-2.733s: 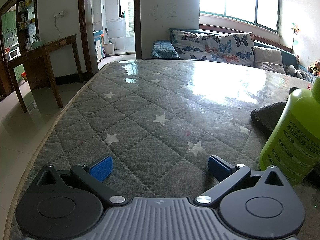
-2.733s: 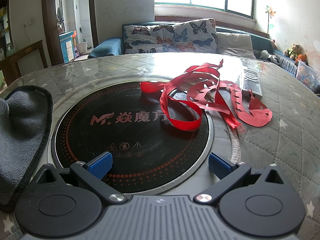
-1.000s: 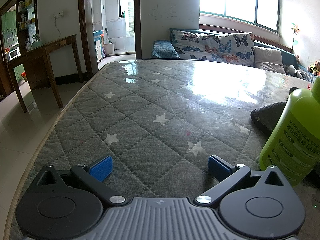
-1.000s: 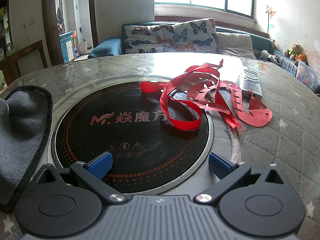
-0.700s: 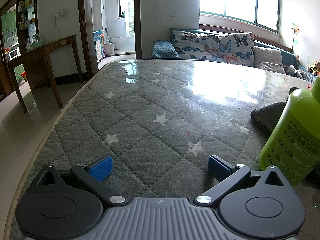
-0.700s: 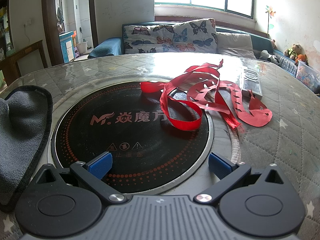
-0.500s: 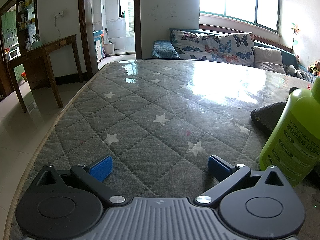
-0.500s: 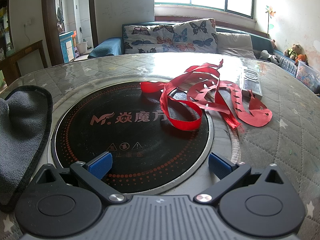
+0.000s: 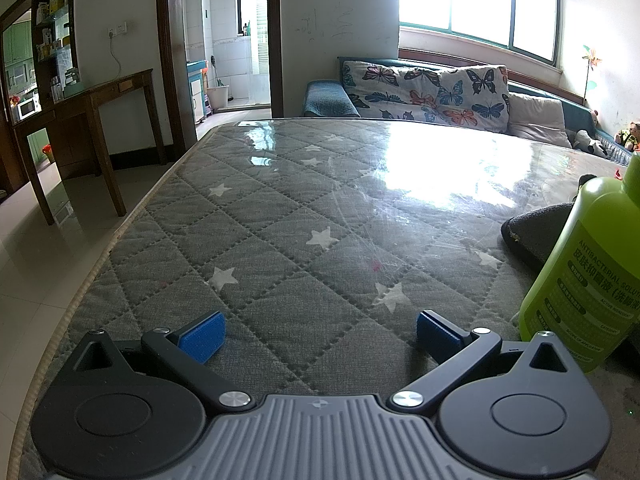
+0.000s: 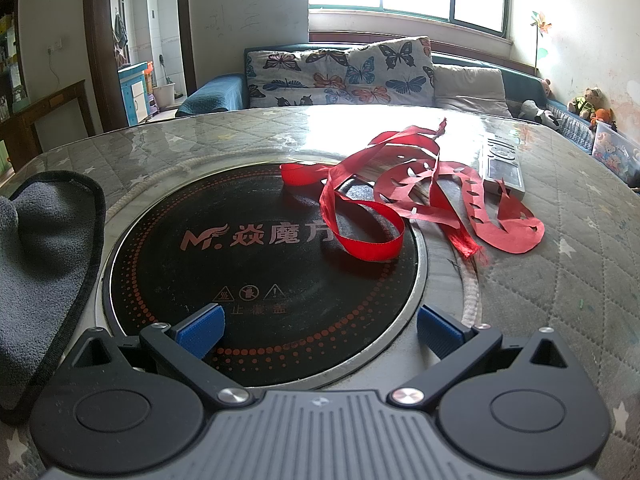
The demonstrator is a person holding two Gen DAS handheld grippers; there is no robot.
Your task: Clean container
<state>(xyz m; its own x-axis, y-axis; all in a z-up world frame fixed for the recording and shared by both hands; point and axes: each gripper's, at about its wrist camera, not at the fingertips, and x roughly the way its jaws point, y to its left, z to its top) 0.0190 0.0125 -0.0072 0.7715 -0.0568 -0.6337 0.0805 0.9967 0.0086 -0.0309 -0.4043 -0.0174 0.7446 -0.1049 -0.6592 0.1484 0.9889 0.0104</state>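
My left gripper (image 9: pixel 318 338) has its fingers spread wide and grasps nothing. It sits low over the grey quilted bench with white stars (image 9: pixel 280 216). One tall green plastic bottle (image 9: pixel 584 280) stands just to its right, in front of one grey cloth with a black edge (image 10: pixel 40 256).

My right gripper (image 10: pixel 318 330) is spread wide too, with nothing in it. It looks at one round black glass cooker plate (image 10: pixel 256 272). Red ribbons (image 10: pixel 384 204) lie tangled across its far side. One grey remote (image 10: pixel 502 168) lies behind them.

Nothing has moved since before.
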